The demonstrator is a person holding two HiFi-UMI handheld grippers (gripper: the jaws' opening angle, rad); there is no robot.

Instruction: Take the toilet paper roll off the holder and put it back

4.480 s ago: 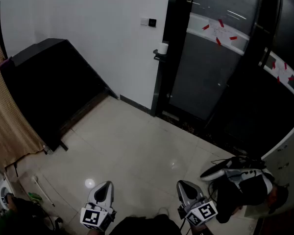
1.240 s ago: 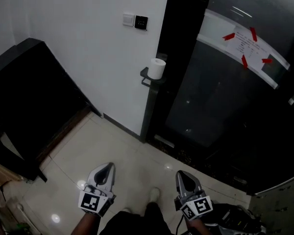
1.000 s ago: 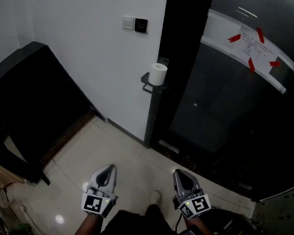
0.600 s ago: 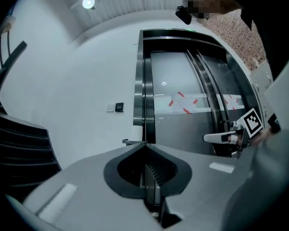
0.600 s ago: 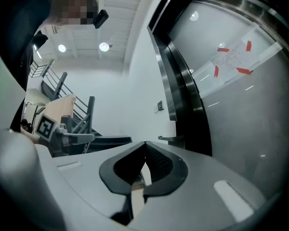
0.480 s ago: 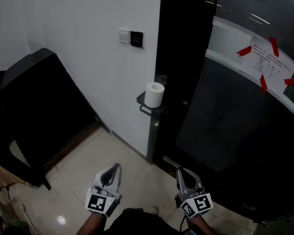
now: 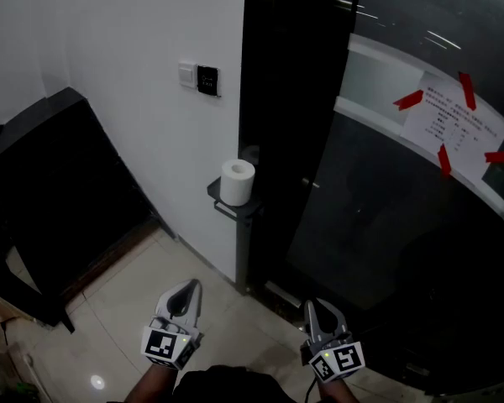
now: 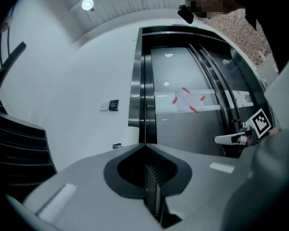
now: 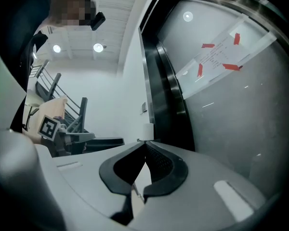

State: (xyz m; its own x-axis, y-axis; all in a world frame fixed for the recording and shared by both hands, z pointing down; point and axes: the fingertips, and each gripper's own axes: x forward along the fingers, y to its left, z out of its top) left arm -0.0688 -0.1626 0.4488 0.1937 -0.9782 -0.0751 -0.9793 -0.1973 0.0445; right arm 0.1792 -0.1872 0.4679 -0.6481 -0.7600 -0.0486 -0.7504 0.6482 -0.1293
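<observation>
Toilet paper roll [image 7: 238, 181] is stood upright on holder [image 7: 233, 211], well ahead and above; left gripper [image 7: 190, 286] is placed slightly nearer than right gripper [image 7: 313, 307], both closed empty.

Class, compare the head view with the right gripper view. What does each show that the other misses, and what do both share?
Only the head view shows the tiled floor and the marker cube on the right gripper. Only the right gripper view shows the ceiling lights and the stair railing. Both views show the toilet paper roll on its holder, the left gripper, and the taped notice on the glass.
</observation>
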